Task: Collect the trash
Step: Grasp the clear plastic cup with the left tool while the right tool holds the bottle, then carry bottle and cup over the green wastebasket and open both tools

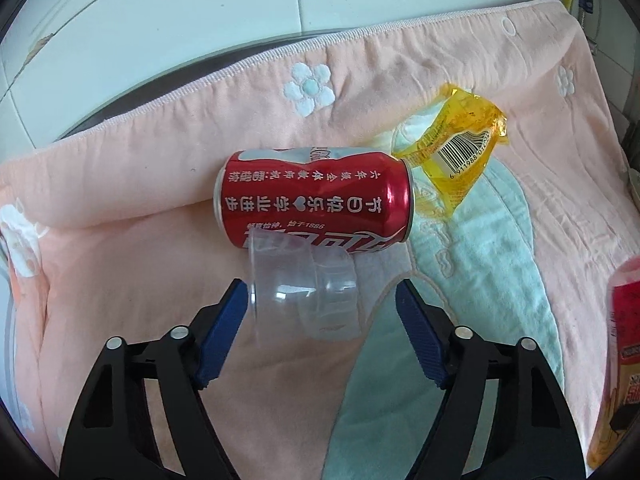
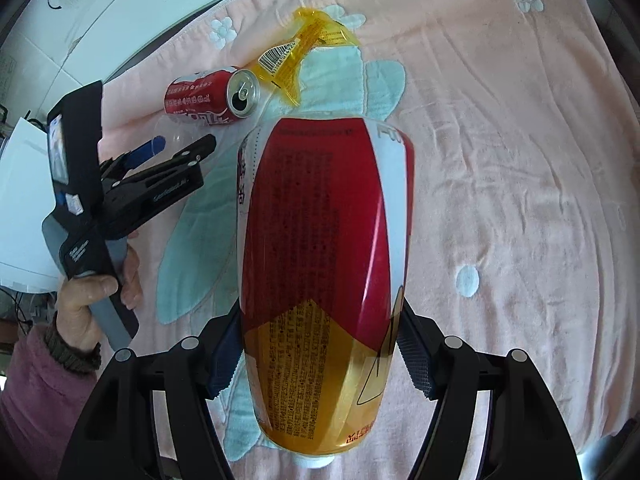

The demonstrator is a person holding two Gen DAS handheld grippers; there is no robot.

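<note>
With the left gripper point(image 1: 320, 296) spread around a clear cup point(image 1: 304, 292) and the right gripper point(image 2: 316, 344) clamped on a bottle point(image 2: 320, 280), the thin cup could be crushed or squirted sideways against the can point(image 1: 314, 200).

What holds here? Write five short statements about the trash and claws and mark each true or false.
1. The red aluminium cola can lies on its side. True.
2. The right claw is empty. False: it grips the red-and-gold plastic bottle.
3. The clear plastic cup lies on its side between the left claw's open fingers. True.
4. The yellow plastic wrapper is inside the can. False: it lies beside the can.
5. Everything rests on a bare wooden table. False: on a pink towel.
</note>
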